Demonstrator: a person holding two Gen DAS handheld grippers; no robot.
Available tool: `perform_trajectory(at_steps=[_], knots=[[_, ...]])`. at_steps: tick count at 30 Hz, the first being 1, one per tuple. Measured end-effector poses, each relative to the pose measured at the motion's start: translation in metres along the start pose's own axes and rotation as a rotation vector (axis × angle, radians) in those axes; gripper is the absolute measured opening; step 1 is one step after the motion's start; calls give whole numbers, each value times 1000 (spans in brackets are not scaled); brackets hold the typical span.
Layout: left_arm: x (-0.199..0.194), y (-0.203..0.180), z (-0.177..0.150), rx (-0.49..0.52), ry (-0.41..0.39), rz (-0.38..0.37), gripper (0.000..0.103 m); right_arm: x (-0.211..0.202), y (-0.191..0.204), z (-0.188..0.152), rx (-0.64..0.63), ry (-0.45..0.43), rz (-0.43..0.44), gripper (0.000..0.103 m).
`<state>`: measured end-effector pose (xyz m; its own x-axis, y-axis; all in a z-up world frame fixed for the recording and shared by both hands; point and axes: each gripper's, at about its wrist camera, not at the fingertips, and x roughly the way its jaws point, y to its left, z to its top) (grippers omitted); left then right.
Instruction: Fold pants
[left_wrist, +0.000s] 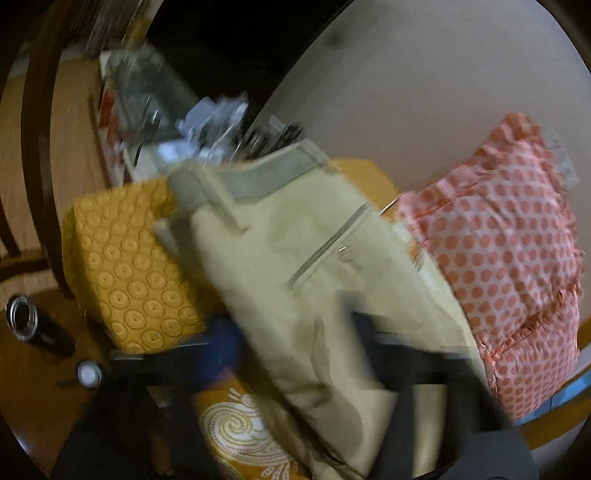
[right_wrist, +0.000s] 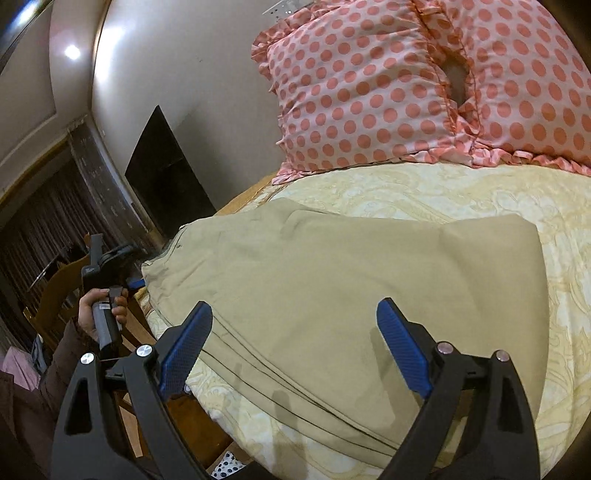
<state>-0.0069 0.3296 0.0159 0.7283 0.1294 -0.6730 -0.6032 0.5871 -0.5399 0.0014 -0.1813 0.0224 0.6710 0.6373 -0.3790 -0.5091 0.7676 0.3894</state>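
Beige pants (right_wrist: 332, 280) lie folded on the bed's pale yellow sheet (right_wrist: 498, 192). My right gripper (right_wrist: 295, 314) is open and empty, its blue pads (right_wrist: 402, 350) spread just above the pants' near edge. In the blurred left wrist view the pants (left_wrist: 295, 258) show a waistband and a zip pocket. My left gripper (left_wrist: 295, 339) is a dark blur in front of them with a blue pad (left_wrist: 221, 343) to the left; its jaws seem spread. It also shows in the right wrist view (right_wrist: 136, 282), held by a hand at the pants' left edge.
A pink polka-dot pillow (right_wrist: 406, 85) leans on the wall at the head of the bed. An orange patterned cushion (left_wrist: 125, 266) sits left of the pants. A dark bottle (left_wrist: 29, 321) and wooden furniture (right_wrist: 55, 295) stand beside the bed.
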Motion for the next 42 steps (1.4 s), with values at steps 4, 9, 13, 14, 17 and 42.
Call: perform_trajectory(at_steps=[4,9,13,14,17,42], knots=[[-21,-40,3,227,-78,32,10,-15,-15,-1,30,-41,-8,93],[-69,-151,-29,581,-201,-118,6,-37,-40,0,76,-103,-61,93],[-97,-241,-105,875,-200,-344,6,-65,-65,-2,161,-185,-108,93],[-102,-262,-140,970,-163,-440,6,-70,-70,-3,179,-200,-121,93],[-99,-286,-223,1171,-34,-574,6,-88,-89,-5,258,-241,-145,93],[55,-205,-125,747,499,-457,72,-11,-136,20,354,97,-174,57]])
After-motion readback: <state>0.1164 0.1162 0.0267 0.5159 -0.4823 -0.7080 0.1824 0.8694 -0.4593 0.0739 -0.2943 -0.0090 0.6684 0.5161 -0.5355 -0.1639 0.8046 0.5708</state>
